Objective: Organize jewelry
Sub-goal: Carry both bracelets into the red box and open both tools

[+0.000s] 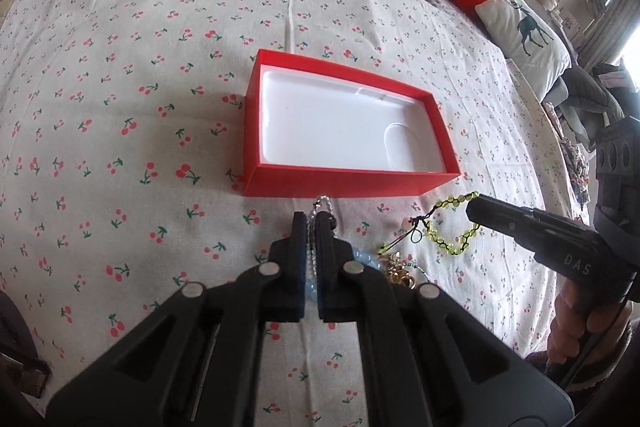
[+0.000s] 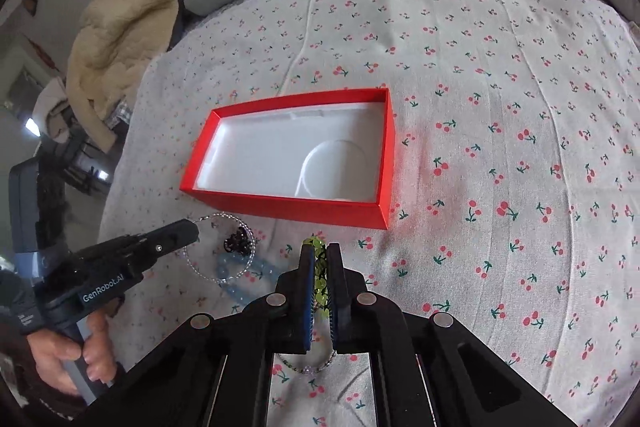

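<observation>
My left claw [image 1: 311, 217] is pinching the silver bead chain [image 1: 322, 203] just short of the red box [image 1: 348, 183], which sits open on the bed [image 1: 120, 107] near its middle; its white moulded tray [image 1: 340, 131] holds nothing. My right claw [image 2: 320, 251] is pressed on the yellow-green beaded bracelet [image 2: 320, 273], also just in front of the box's near wall. A pale blue bead bracelet [image 2: 230, 273] and a gold piece [image 1: 400, 273] lie on the cherry-print sheet between the claws.
</observation>
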Demonstrator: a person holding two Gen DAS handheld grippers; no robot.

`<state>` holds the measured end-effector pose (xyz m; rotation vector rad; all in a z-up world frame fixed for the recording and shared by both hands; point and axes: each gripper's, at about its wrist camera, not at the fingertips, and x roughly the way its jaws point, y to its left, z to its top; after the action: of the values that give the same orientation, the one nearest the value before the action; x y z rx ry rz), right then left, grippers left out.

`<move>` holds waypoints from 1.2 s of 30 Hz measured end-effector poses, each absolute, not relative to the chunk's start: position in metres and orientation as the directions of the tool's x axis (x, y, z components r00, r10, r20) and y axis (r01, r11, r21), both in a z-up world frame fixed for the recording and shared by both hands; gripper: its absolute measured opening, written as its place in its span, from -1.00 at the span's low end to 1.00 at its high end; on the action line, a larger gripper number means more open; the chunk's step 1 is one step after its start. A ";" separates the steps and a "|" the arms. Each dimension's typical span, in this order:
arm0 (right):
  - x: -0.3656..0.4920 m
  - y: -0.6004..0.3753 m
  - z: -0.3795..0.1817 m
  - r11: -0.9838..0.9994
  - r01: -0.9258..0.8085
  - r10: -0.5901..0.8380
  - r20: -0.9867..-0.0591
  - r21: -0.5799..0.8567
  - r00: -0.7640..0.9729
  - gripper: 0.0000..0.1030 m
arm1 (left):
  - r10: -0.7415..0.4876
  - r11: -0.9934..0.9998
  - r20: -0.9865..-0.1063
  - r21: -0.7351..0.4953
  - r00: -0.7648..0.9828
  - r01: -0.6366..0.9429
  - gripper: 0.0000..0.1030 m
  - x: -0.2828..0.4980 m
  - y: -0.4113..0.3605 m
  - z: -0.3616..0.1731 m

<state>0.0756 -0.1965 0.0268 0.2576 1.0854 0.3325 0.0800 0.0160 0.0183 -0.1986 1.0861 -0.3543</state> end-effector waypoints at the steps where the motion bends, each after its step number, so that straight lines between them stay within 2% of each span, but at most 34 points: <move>1: 0.075 -0.196 0.033 0.919 -0.138 0.391 -0.810 0.370 0.437 -0.89 | -0.382 0.924 -0.819 -0.332 0.428 0.189 -0.91 0.079 0.016 0.024; 11: 0.081 -0.209 0.075 0.898 -0.125 0.418 -0.732 0.421 0.538 -0.89 | -0.520 0.852 -0.683 -0.457 0.513 0.254 -0.91 0.091 0.006 0.064; 15: 0.087 -0.211 0.081 0.893 -0.117 0.420 -0.709 0.435 0.567 -0.89 | -0.555 0.826 -0.641 -0.500 0.531 0.260 -0.91 0.109 0.001 0.063; 21: 0.103 -0.203 0.079 0.901 -0.128 0.408 -0.708 0.415 0.577 -0.89 | -0.508 0.849 -0.686 -0.502 0.520 0.167 -0.91 0.137 0.008 0.026; 27: 0.115 -0.188 0.078 0.868 -0.206 0.482 -0.664 0.453 0.572 -0.89 | -0.437 0.888 -0.734 -0.444 0.520 0.119 -0.91 0.142 0.013 0.007; 36: 0.137 -0.196 0.030 0.932 -0.143 0.357 -0.769 0.333 0.531 -0.89 | -0.331 0.941 -0.769 -0.310 0.546 0.134 -0.91 0.143 0.005 0.004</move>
<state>0.1365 -0.1961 0.0301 0.2416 0.9681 0.3016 0.1435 0.0050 0.0042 -0.2251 0.9553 -0.2783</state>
